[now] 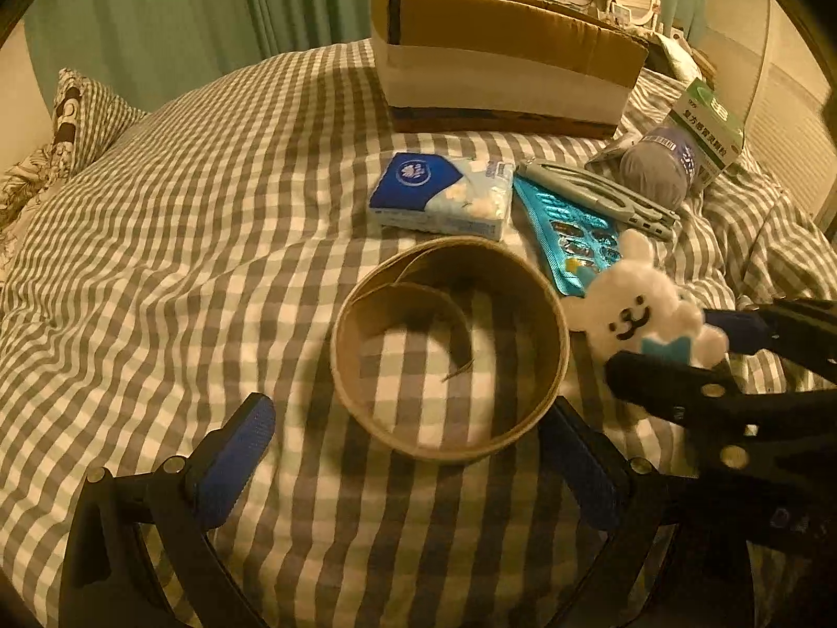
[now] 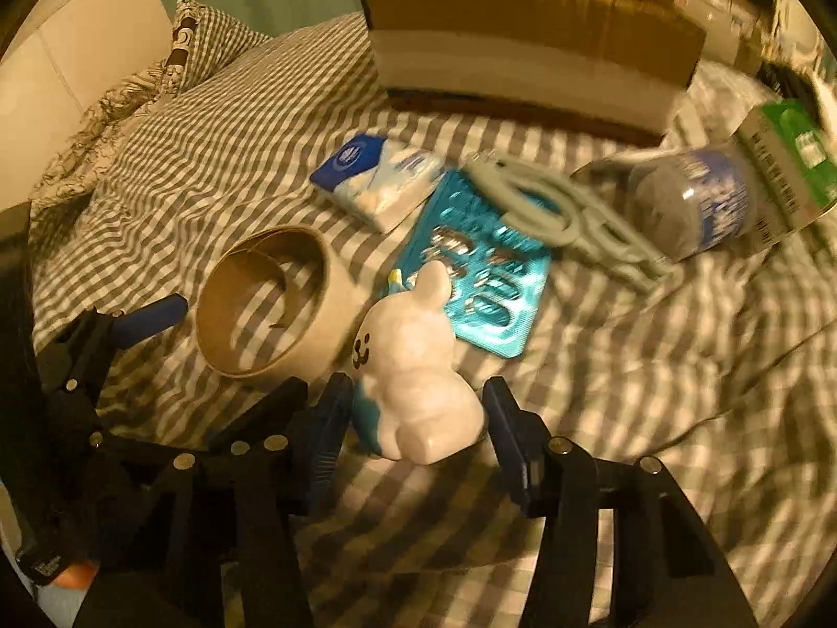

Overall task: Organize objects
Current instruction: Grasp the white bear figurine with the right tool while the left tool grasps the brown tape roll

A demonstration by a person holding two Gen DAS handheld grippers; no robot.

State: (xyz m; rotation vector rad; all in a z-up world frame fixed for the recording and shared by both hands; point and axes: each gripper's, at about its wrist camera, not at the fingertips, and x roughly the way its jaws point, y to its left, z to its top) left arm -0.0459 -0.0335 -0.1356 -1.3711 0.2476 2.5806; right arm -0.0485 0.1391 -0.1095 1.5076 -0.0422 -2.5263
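A white rabbit toy (image 2: 418, 387) lies on the checked bedspread between the fingers of my right gripper (image 2: 413, 418), which stand apart around it; the right finger shows a gap to the toy. The toy also shows in the left wrist view (image 1: 638, 314), with the right gripper (image 1: 696, 345) around it. My left gripper (image 1: 413, 450) is open and empty, its fingers either side of a brown cardboard ring (image 1: 450, 350), just short of it. The ring also shows in the right wrist view (image 2: 267, 303).
A cardboard box (image 1: 502, 57) stands at the back. In front of it lie a tissue pack (image 1: 439, 193), a teal blister pack (image 1: 570, 240), a grey clip tool (image 1: 601, 193), a grey yarn ball (image 1: 659, 167) and a green-white carton (image 1: 711, 125). Pillows (image 1: 63, 125) lie far left.
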